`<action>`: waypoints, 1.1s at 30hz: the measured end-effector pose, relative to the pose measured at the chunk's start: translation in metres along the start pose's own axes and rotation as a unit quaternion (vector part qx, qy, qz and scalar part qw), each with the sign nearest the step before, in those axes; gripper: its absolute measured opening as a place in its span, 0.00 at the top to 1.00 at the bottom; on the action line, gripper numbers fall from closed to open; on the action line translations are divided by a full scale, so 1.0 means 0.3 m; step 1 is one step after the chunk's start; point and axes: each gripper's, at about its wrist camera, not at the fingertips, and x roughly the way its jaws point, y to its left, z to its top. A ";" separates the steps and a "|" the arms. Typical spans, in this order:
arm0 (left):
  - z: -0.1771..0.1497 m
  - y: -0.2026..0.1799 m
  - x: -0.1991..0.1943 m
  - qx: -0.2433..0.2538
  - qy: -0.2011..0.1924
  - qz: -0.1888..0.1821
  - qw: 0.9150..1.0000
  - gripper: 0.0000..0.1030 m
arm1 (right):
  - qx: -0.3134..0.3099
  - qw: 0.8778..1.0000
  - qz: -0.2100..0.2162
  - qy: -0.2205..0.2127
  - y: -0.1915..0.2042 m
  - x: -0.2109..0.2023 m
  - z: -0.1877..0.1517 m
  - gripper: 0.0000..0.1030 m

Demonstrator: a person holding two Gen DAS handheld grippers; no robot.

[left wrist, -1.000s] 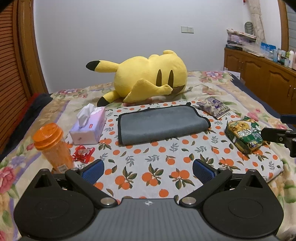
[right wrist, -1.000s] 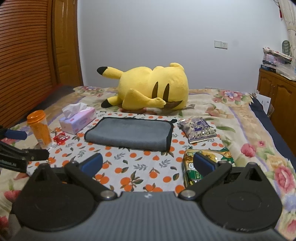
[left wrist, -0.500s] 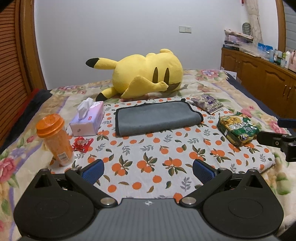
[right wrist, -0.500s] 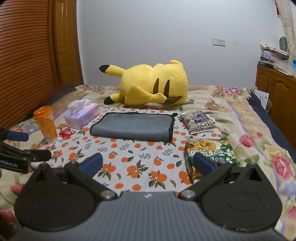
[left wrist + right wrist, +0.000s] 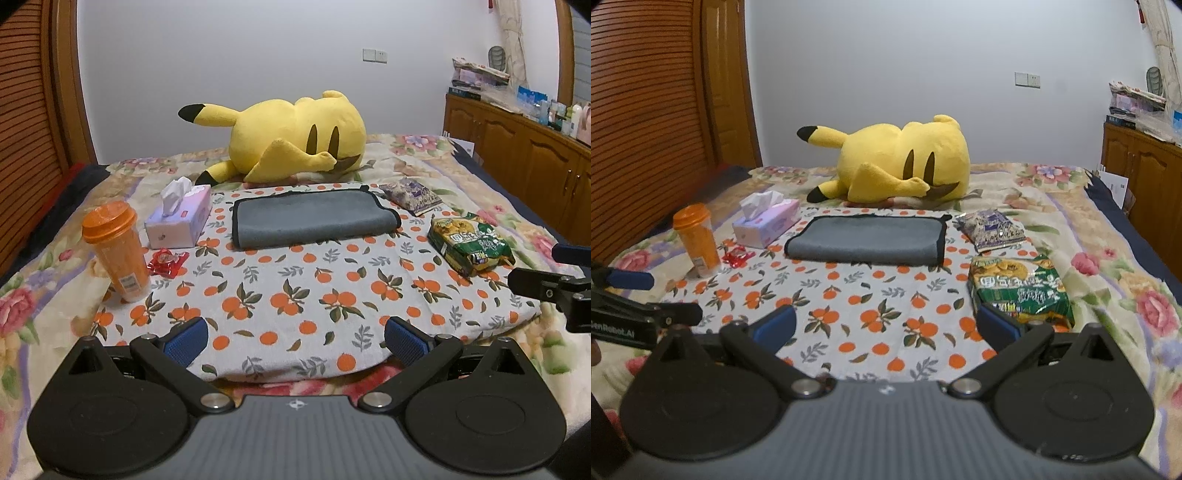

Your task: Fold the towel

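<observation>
Both grippers hover spread wide and holding nothing: the left gripper (image 5: 295,338) and right gripper (image 5: 886,326) hang over the near edge of an orange-print cloth (image 5: 295,291). Farther on it lies the grey towel (image 5: 314,218), apparently folded flat, between a tissue box (image 5: 179,223) and snack bags (image 5: 471,242), with a yellow plush toy (image 5: 295,136) behind.

One towel (image 5: 310,218), one plush (image 5: 295,136), one tissue box (image 5: 181,221), one orange cup (image 5: 116,251), one red wrapper (image 5: 168,261), two snack bags (image 5: 471,243) (image 5: 412,194), two grippers (image 5: 295,338) (image 5: 886,325).
</observation>
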 end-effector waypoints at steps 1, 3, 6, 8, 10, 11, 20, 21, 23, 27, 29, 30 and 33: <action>-0.005 -0.002 -0.001 0.000 0.001 0.000 1.000 0.00 | 0.000 1.000 0.000 0.001 0.001 0.000 -0.007 0.00; -0.014 -0.009 -0.001 0.000 0.002 -0.001 1.000 0.00 | -0.001 1.000 -0.001 0.003 0.008 0.001 -0.017 0.00; -0.031 -0.021 0.001 0.008 0.004 0.002 1.000 0.00 | 0.000 1.000 -0.003 0.006 0.005 0.002 -0.030 0.00; -0.038 -0.028 0.004 0.011 0.005 0.003 1.000 0.00 | 0.001 1.000 -0.005 0.007 0.001 0.004 -0.036 0.00; -0.045 -0.033 0.005 0.011 0.007 0.002 1.000 0.00 | 0.002 1.000 -0.007 0.008 -0.004 0.005 -0.042 0.00; -0.047 -0.035 0.004 0.012 0.006 0.001 1.000 0.00 | 0.003 1.000 -0.008 0.009 -0.005 0.006 -0.046 0.00; -0.073 -0.032 -0.003 0.009 0.007 0.007 1.000 0.00 | -0.033 0.999 -0.015 0.009 0.025 0.020 -0.074 0.00; -0.073 -0.029 -0.006 0.006 0.006 0.005 1.000 0.00 | -0.037 0.999 -0.015 0.009 0.028 0.020 -0.074 0.00; -0.074 -0.028 -0.013 0.005 0.003 0.006 1.000 0.00 | -0.041 0.999 -0.019 0.009 0.030 0.020 -0.075 0.00; -0.078 -0.026 -0.021 0.001 -0.004 0.006 1.000 0.00 | -0.033 0.999 -0.024 0.011 0.021 0.022 -0.075 0.00; -0.078 -0.024 -0.021 -0.001 -0.007 0.008 1.000 0.00 | -0.028 0.999 -0.026 0.011 0.016 0.021 -0.075 0.00; -0.078 -0.022 -0.021 -0.001 -0.008 0.009 1.000 0.00 | -0.027 0.999 -0.027 0.011 0.014 0.020 -0.076 0.00; -0.078 -0.019 -0.024 -0.002 -0.011 0.014 1.000 0.00 | -0.023 0.999 -0.030 0.008 0.012 0.015 -0.076 0.00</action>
